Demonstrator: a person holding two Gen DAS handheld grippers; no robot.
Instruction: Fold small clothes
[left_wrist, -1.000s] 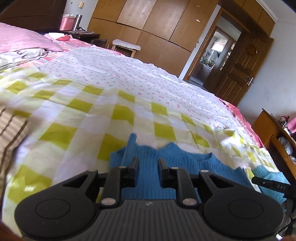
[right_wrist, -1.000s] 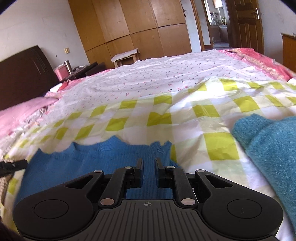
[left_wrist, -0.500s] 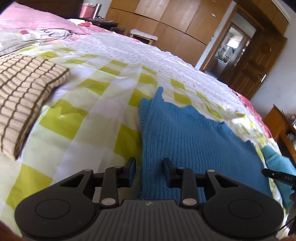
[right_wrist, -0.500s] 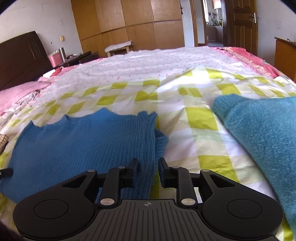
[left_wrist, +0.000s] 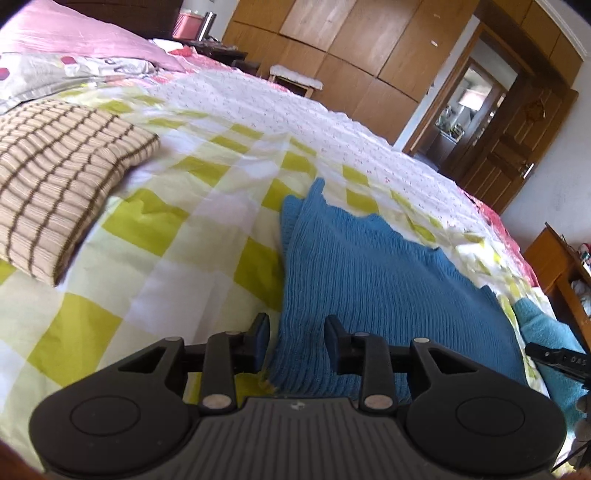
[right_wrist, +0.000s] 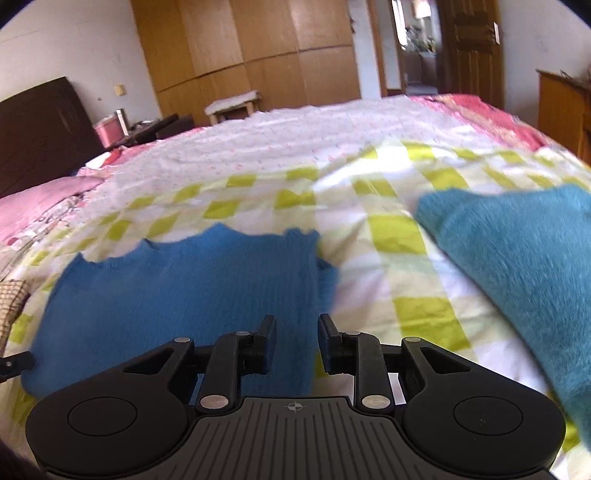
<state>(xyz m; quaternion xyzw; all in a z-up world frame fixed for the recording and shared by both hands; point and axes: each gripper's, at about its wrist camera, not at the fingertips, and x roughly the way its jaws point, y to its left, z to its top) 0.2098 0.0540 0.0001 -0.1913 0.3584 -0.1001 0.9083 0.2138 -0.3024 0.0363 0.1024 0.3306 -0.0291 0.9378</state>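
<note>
The blue knit garment (left_wrist: 369, 280) lies flat on the yellow-checked sheet (left_wrist: 155, 258), folded at least once, with an under-layer showing along each side edge. All positions below are given relative to this garment.

Left gripper (left_wrist: 296, 334): jaws parted, nothing between them; it sits over the garment's near left edge. Right gripper (right_wrist: 296, 334): jaws likewise parted and empty, over the near right edge; the garment (right_wrist: 184, 295) fills the area to its left. This view is motion-blurred, so fine contact cannot be judged.

Risks, as judged:
- Either gripper may pinch only the top layer at an edge, so lifting would peel the fold open.
- The loose sheet may be caught together with the knit, dragging the bedding and skewing the fold.
- Uneven lifting between the two sides would leave a crooked crease.

Surroundings: a teal fuzzy garment (right_wrist: 524, 266) lies just to the right, near enough to be snagged or overlapped. A brown striped folded item (left_wrist: 55, 177) lies well to the left, clear of the work. Beyond, the floral bedcover (left_wrist: 288, 110) is unobstructed.
</note>
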